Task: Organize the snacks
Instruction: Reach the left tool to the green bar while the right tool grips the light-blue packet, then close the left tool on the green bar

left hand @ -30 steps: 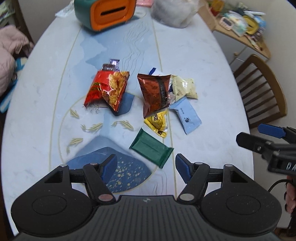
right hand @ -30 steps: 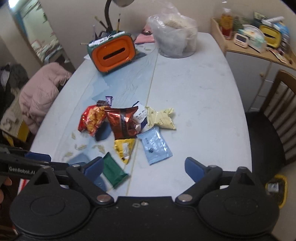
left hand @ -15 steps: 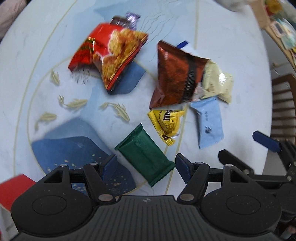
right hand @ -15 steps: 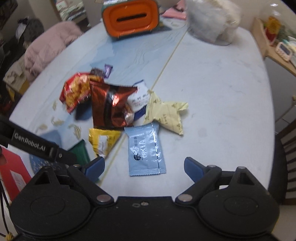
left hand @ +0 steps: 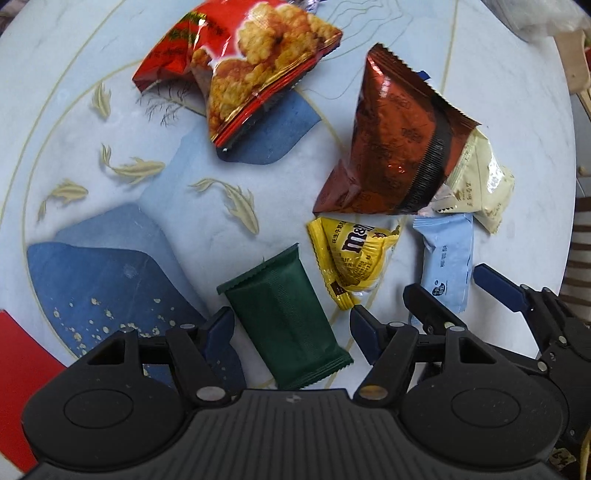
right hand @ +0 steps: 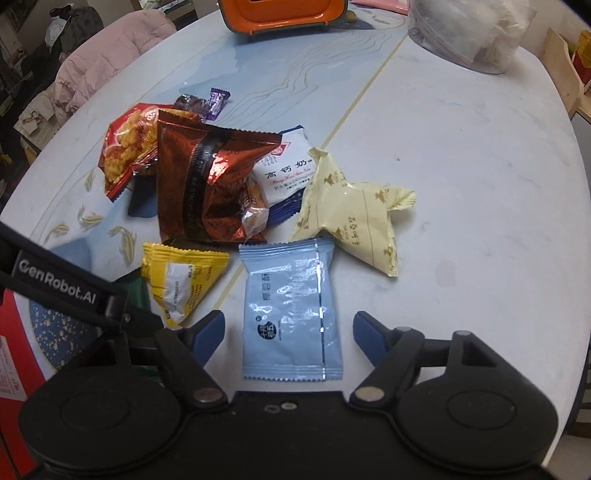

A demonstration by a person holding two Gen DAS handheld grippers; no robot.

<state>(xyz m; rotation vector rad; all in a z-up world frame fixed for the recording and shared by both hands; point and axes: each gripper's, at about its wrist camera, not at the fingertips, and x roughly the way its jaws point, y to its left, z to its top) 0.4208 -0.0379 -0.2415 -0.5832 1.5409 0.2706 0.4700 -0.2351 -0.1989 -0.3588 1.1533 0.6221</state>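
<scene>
Between the blue-tipped fingers of the black left gripper [left hand: 291,328] lies a dark green ribbed wrapper [left hand: 286,323]; ahead of it, a yellow packet [left hand: 351,258] with brown lettering, a glossy copper-brown bag [left hand: 395,147] and a red bag [left hand: 240,62] picturing golden puffs. Between the right gripper's [right hand: 289,328] fingers lies a pale blue sachet [right hand: 291,314], a cream packet [right hand: 354,218] with gold marks beyond. The worktop [left hand: 110,122] is pale marbled blue with gold fish

A lived-in home dining room: a marble-patterned counter [right hand: 461,155] strewn with snacks, a pink jacket [right hand: 110,48] heaped at upper left, an orange tissue box [right hand: 284,14] at top.
</scene>
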